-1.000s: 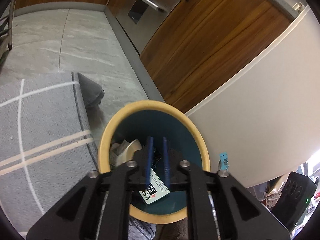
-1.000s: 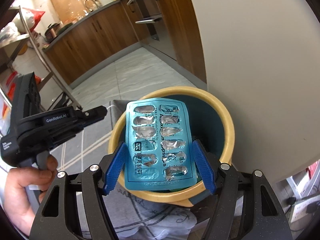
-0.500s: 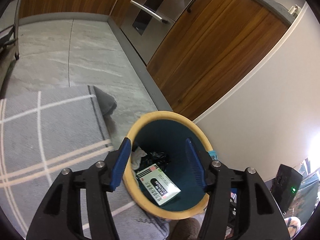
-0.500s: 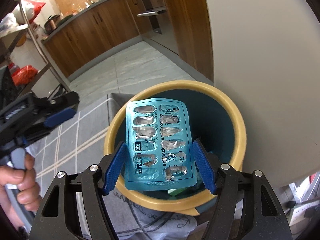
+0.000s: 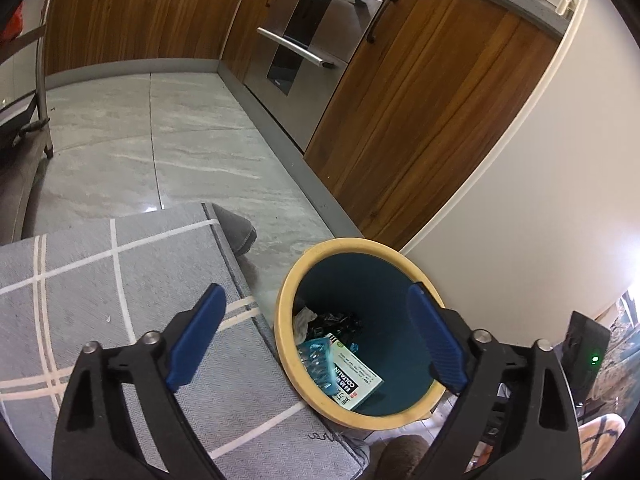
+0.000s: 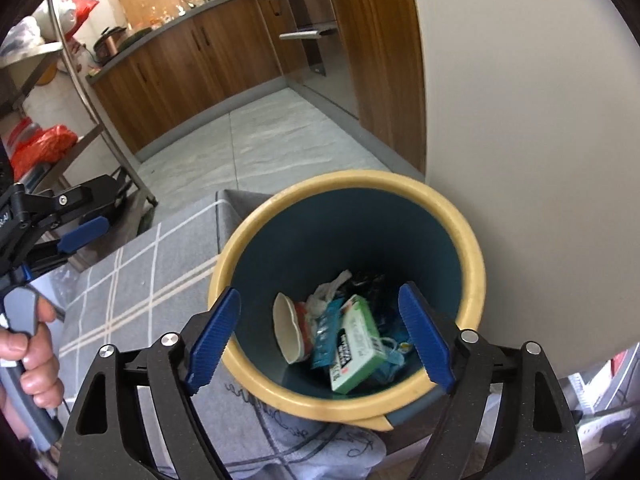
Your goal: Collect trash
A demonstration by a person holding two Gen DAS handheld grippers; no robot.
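We see the trash in the bin [image 6: 474, 256]: a green box [image 6: 356, 346] reading "COLTALIN" lies on a blue blister pack [image 6: 326, 334], whose print is too blurred to read. The right gripper [image 6: 320, 336] hangs above, fingers opening, nothing between. The left gripper [image 5: 318, 338] over the grey rug [image 5: 120, 280] also opens, empty.

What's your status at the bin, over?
Left claw and right claw both opening, nothing between jaws. Blister pack and green box inside bin. Nothing in the way.
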